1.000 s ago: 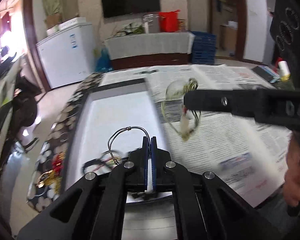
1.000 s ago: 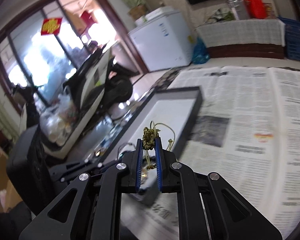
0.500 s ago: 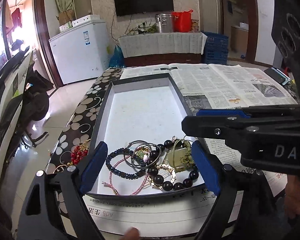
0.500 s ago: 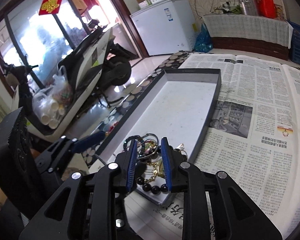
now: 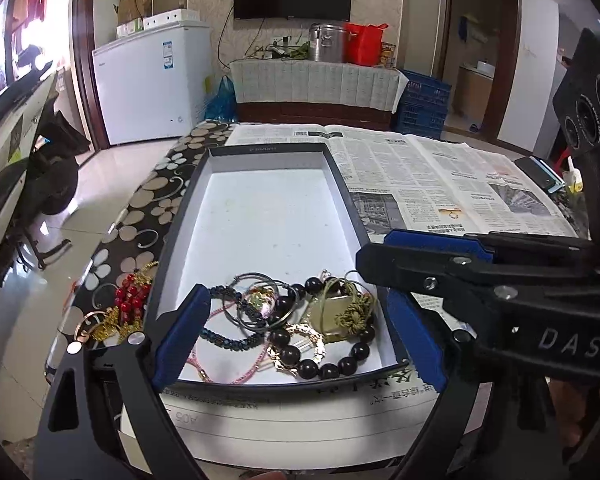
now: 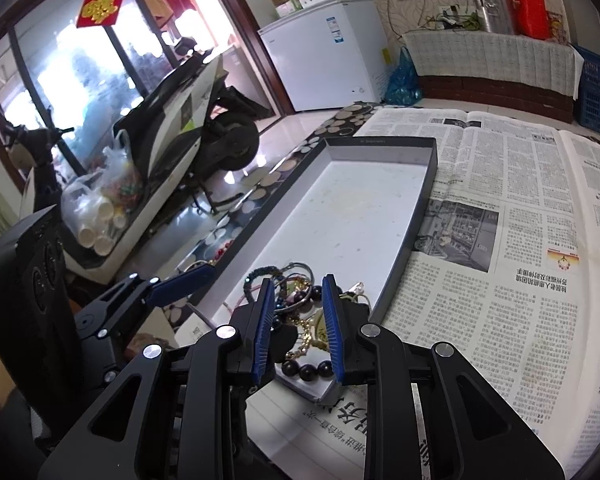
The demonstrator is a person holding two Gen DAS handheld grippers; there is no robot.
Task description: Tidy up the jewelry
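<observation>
Spreading wide and empty, the left gripper (image 5: 296,336) frames the jewelry pile (image 5: 296,320) at the near end of the shallow tray (image 5: 342,176); the right gripper (image 6: 298,320), partly open and empty, hovers just above it, newspaper (image 6: 520,248) alongside.

Dark-rimmed white box (image 5: 342,176) — black beads (image 5: 332,366), red berries (image 5: 130,294) — on black floral tablecloth (image 5: 156,196).
</observation>
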